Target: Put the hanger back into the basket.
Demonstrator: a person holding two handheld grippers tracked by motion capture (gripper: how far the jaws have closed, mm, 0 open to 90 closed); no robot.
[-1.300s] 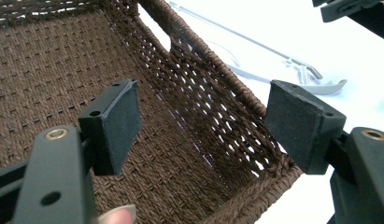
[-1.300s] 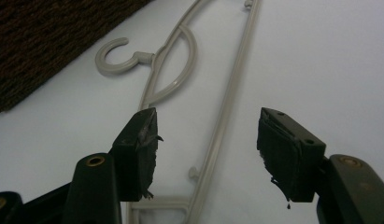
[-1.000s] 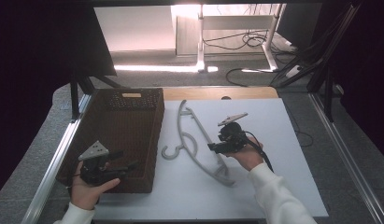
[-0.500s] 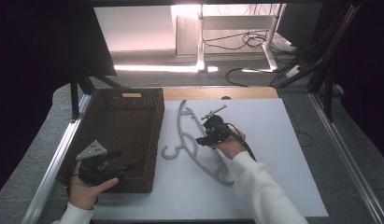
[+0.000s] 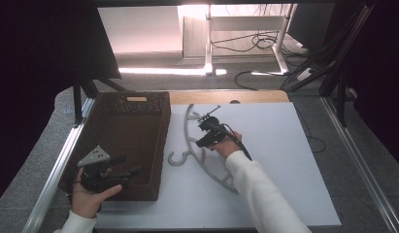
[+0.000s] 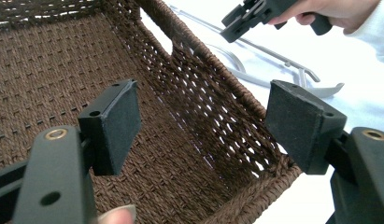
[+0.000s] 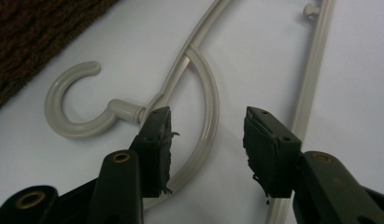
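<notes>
A grey plastic hanger (image 5: 187, 127) lies flat on the white table top (image 5: 284, 160), its hook (image 7: 73, 123) toward the brown woven basket (image 5: 163, 126). My right gripper (image 5: 201, 141) hovers low over the hanger's middle, close to the hook's neck. In the right gripper view its jaws (image 7: 207, 116) have just been closing and straddle the hanger's curved inner brace (image 7: 210, 98); the pads do not touch it. My left gripper (image 5: 129, 165) stays over the basket's near end. Its jaws (image 6: 206, 116) are wide open with nothing gripped, facing the basket's wall (image 6: 203, 88).
The basket holds nothing visible and fills the table's left part. A wooden strip (image 5: 226, 97) runs along the far edge. Metal rails (image 5: 56, 170) border the table's sides. Cables (image 5: 265, 43) lie on the floor beyond. In the left gripper view the right gripper (image 6: 255, 16) is at top right.
My right gripper moved left and down across the hanger toward its hook. My left gripper stayed over the basket.
</notes>
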